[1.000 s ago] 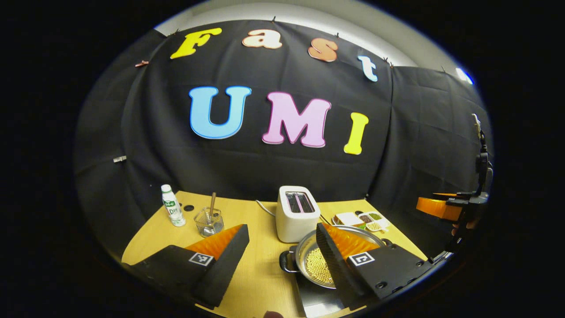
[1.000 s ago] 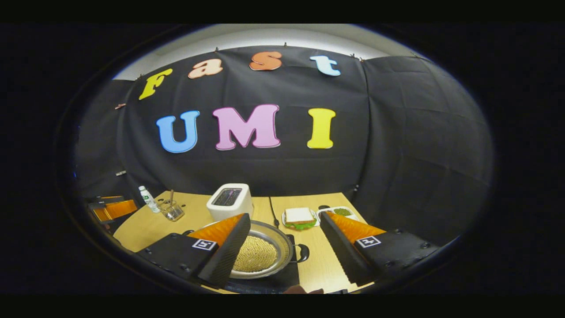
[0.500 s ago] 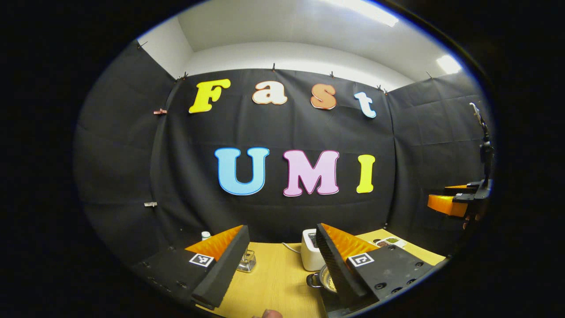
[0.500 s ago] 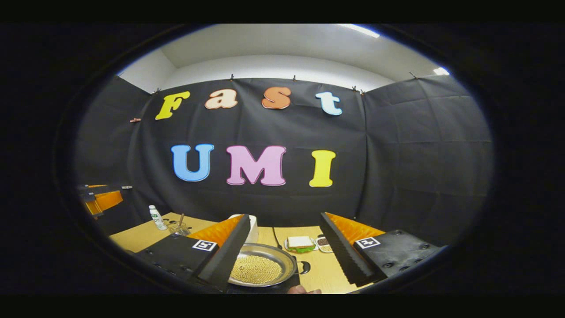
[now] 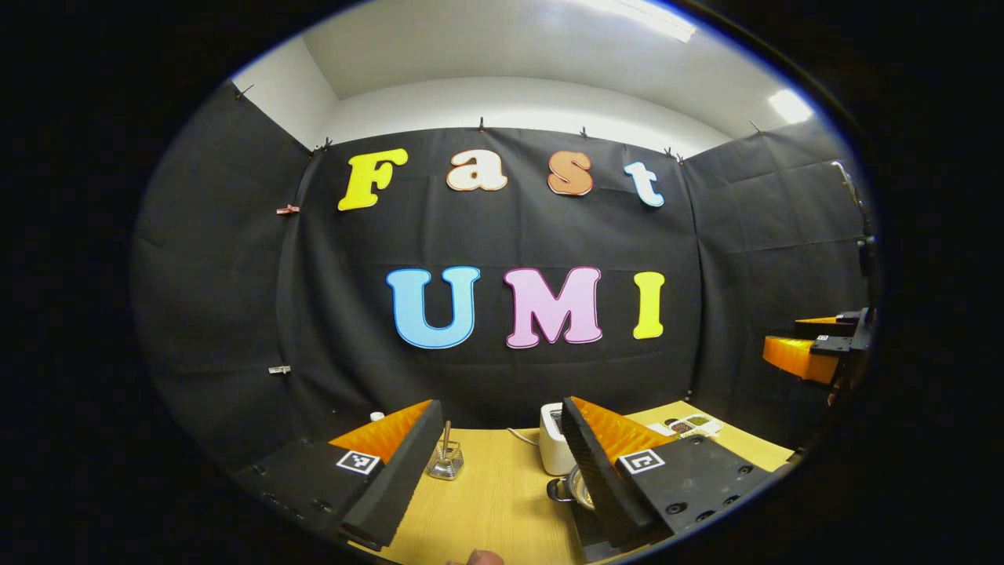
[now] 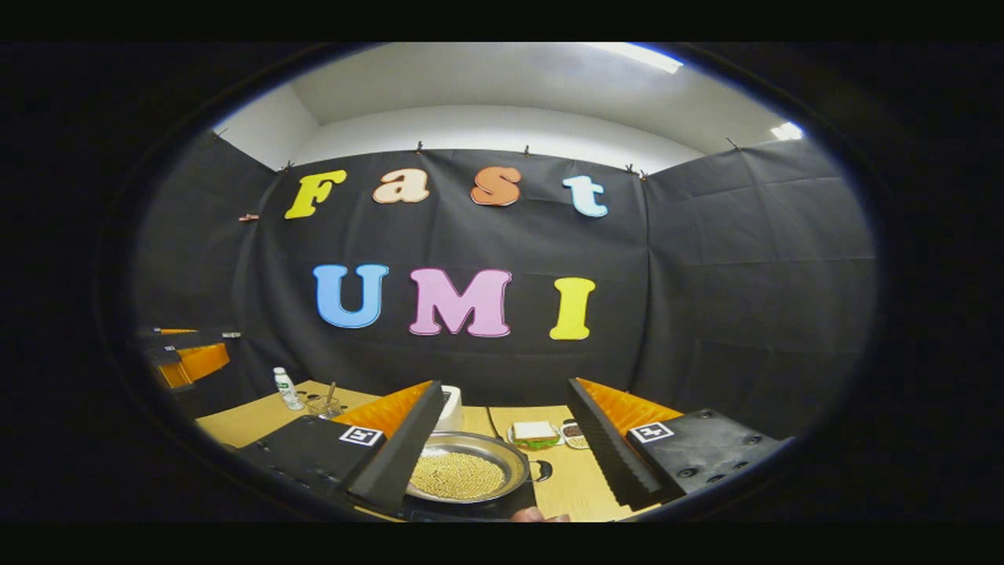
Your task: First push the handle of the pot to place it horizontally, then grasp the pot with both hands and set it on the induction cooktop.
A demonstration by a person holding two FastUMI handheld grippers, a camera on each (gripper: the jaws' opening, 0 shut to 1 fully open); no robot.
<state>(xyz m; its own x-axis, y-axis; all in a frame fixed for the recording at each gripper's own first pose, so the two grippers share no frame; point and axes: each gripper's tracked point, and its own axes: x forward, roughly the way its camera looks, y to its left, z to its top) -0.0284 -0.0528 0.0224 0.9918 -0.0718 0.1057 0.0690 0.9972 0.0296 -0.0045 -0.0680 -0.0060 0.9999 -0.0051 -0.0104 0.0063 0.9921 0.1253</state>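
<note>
Right gripper view, nearest first: the right hand-held gripper (image 6: 502,459) has its two fingers spread wide with nothing between them, raised above the tabletop (image 6: 565,486) and well clear of it. Just beyond and below its left finger sits the pot (image 6: 467,475), a shallow metal pan of small yellow beans. The pot rests on the dark induction cooktop (image 6: 518,502), whose edge shows beneath it. One dark loop handle (image 6: 543,471) sticks out of the pot toward the gap between the fingers, so the pot's handle-to-handle axis runs roughly crosswise to this gripper.

Beyond the pot stand a white toaster (image 6: 449,406) and a plate with a sandwich (image 6: 533,433). Far beyond the pot's other side are a glass (image 6: 323,406) and a small bottle (image 6: 285,388).

In the left gripper view, the left hand-held gripper (image 5: 502,463) is also spread wide and holding nothing, lifted off the tabletop. The pot lies low beside its right finger, mostly hidden behind that finger, with one loop handle poking out toward the gap.

Judging from this, the pot lies below and between the two grippers, each about equally near its own handle. The pot appears already set on the cooktop, so little remains.
</note>
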